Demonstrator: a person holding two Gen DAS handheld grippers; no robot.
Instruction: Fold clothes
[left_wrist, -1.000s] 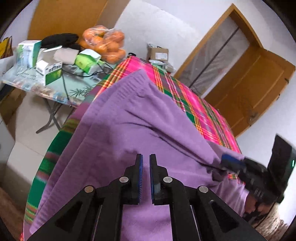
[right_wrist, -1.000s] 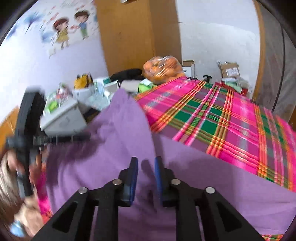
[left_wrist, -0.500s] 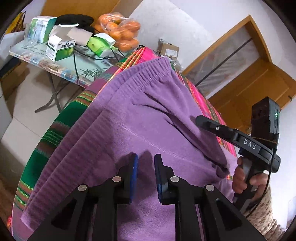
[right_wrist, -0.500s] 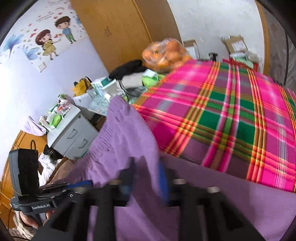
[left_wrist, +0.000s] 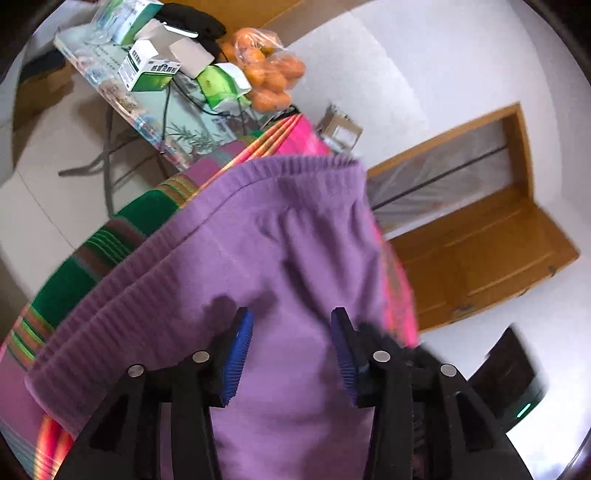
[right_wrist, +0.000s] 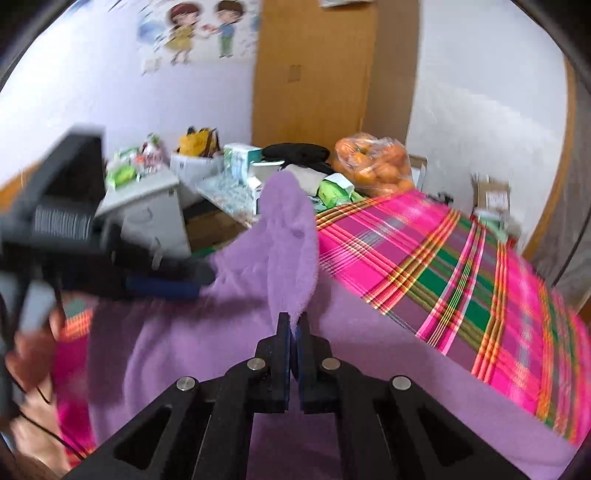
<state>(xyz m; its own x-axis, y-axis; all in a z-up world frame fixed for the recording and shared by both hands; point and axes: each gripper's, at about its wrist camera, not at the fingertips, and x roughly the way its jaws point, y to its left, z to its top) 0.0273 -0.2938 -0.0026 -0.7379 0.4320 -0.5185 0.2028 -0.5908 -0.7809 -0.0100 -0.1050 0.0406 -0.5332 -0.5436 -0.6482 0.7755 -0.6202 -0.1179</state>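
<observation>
A purple knit garment with a ribbed hem lies spread on the pink and green plaid cloth. My left gripper hovers just over it, wide open, nothing between its blue pads. In the right wrist view the garment has a fold standing up as a peak, and my right gripper is shut on the base of that fold. The left gripper shows there blurred at the left, level with the cloth. The right tool's black body appears blurred at the lower right of the left wrist view.
A side table beside the plaid cloth carries green and white boxes and a bag of oranges. A grey drawer unit stands further left. A wooden door lies beyond. A person's hand holds the left tool.
My left gripper has opened from nearly shut to wide and tilted toward the garment's hem. My right gripper has shut on the purple fabric and lifted a fold.
</observation>
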